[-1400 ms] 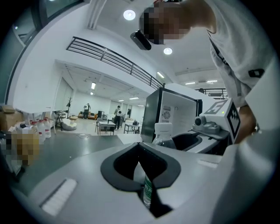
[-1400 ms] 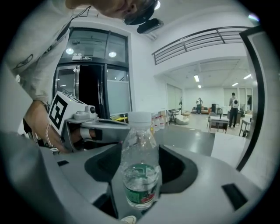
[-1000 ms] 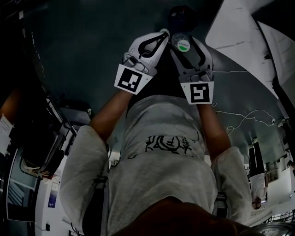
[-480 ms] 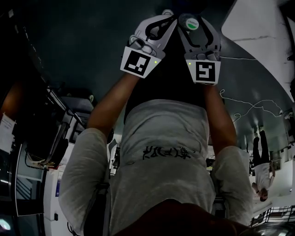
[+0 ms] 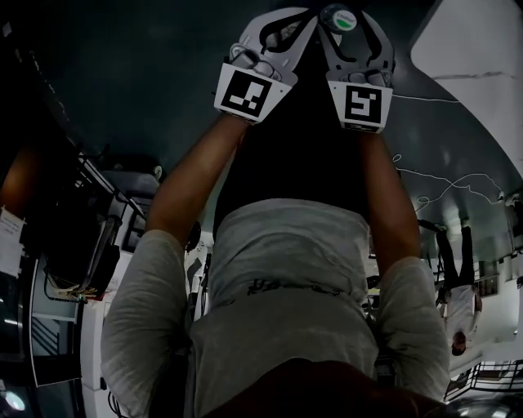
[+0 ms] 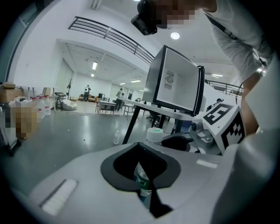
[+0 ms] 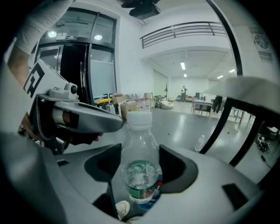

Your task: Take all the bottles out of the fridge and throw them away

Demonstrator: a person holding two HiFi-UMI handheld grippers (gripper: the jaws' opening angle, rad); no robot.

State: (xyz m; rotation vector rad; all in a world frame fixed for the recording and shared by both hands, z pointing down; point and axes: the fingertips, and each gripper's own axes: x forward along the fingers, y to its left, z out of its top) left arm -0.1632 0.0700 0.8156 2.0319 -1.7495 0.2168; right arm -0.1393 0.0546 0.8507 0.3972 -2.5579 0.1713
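Observation:
My right gripper point(image 5: 353, 23) is shut on a clear plastic bottle point(image 7: 139, 148) with a green label and a white cap point(image 5: 337, 18). The bottle stands upright between the jaws. Just to its left is my left gripper point(image 5: 288, 24), jaws closed tip to tip with nothing between them. In the left gripper view, the left gripper point(image 6: 140, 146) shows another green-labelled bottle point(image 6: 142, 181) lying below it through the gap in its jaws. The right gripper point(image 6: 192, 140) is beside it there. Under the held bottle I see a blue and red item point(image 7: 158, 186).
A white-fronted box with a dark frame point(image 6: 175, 81) stands on a table point(image 6: 153, 109) close by. One more bottle point(image 6: 117, 137) stands on the grey floor near a table leg. Cartons and furniture point(image 7: 127, 105) line the far wall. A black mass point(image 5: 278, 147) lies below the grippers.
Both grippers have moved together further out from the person's body, toward the top of the head view, and the right one still carries the bottle. The arms are stretched out more.

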